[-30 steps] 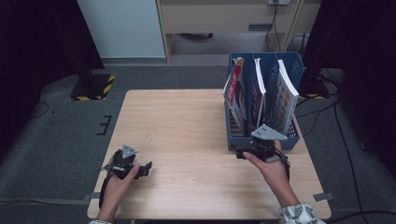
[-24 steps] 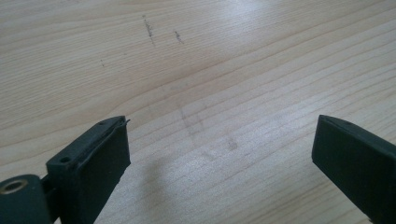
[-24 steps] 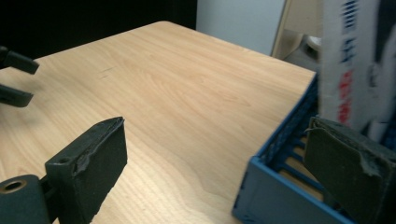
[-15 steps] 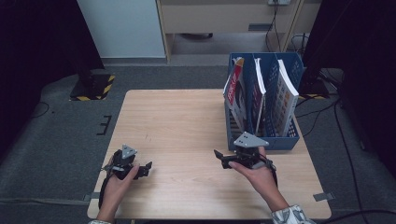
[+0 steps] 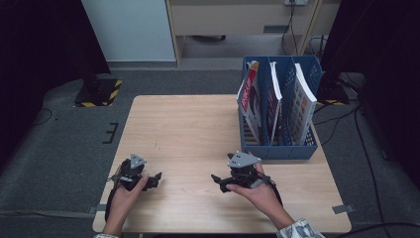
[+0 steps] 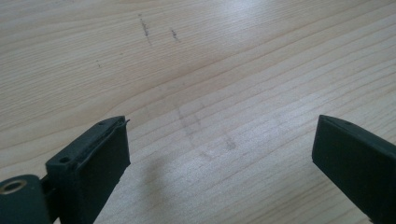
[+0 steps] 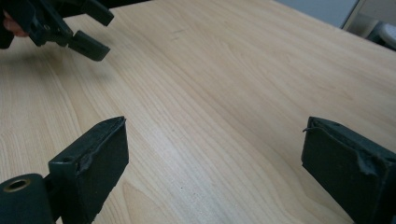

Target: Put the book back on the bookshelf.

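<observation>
**Both grippers empty; books stand filed in rack at 2 o'clock**

The left gripper [image 5: 154, 179] rests low over the table [image 5: 188, 124] at about 7 o'clock, jaws spread, nothing between them. The right gripper [image 5: 218, 180] sits at about 5 o'clock, jaws likewise spread wide and empty, pointing toward 9 o'clock. The nearest things to it are the books [image 5: 277, 104], standing upright to slightly tilted in the blue rack [image 5: 292, 148] at the table's 2 o'clock corner, one book to a slot as far as can be told. The rack is near the right gripper but apart from it.

Handling, as judged: the books look like thick paperbacks, moderately heavy, stiff along the spine but flexible at the covers, with glossy covers that may slip under the pads. The best hold would be across the top of the spine or the upper edge where it rises above the rack wall, lifting straight up to clear the dividers. The rack appears light plastic and may shift or tip if a book drags.

Views compared: the high view gives the rack, books and both hands in relation. The left gripper view [image 6: 219, 149] gives bare wood grain with faint pencil marks between its jaws. The right gripper view [image 7: 215, 154] gives its own spread jaws, worn at the pad edges, and the left gripper [image 7: 88, 45] farther off at 11 o'clock
</observation>
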Demonstrator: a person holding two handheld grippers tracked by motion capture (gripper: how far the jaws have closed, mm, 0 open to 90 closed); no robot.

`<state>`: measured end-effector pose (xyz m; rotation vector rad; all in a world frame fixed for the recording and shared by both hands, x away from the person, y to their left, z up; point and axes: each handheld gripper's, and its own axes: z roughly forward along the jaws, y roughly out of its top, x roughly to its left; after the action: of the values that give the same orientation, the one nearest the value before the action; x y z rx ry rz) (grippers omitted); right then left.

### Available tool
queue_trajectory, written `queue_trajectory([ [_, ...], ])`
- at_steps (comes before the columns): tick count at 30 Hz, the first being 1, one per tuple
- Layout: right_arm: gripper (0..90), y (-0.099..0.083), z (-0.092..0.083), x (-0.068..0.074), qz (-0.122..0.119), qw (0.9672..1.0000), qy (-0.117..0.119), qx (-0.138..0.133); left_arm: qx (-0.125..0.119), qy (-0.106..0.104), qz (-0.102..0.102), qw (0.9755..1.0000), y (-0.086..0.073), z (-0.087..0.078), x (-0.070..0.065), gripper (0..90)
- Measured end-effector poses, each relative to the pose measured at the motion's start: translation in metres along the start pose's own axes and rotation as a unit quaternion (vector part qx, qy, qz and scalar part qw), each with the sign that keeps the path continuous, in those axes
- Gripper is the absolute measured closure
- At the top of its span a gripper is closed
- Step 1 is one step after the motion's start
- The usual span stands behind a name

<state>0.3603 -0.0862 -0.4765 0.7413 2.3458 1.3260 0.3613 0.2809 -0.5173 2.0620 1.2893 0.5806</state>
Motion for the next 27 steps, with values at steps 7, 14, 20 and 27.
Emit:
queue_trajectory([
  [7, 7.8, -0.005, 0.016, 0.001, 0.010, 0.9996, 0.016, 0.022, 0.004, -0.002, 0.002, 1.0000, 0.000, 0.002, -0.001, 3.4],
  [14, 7.8, -0.008, 0.031, -0.004, 0.025, 0.9985, 0.028, 0.039, 0.009, -0.001, 0.001, 1.0000, 0.000, 0.005, -0.002, 3.4],
  [20, 7.7, -0.005, 0.041, -0.004, 0.030, 0.9982, 0.033, 0.041, 0.014, 0.000, 0.004, 0.9999, 0.000, 0.006, -0.001, 3.6],
  [27, 7.7, -0.005, 0.046, -0.004, 0.034, 0.9975, 0.038, 0.049, 0.021, 0.001, 0.010, 0.9997, 0.000, 0.009, -0.003, 3.6],
])
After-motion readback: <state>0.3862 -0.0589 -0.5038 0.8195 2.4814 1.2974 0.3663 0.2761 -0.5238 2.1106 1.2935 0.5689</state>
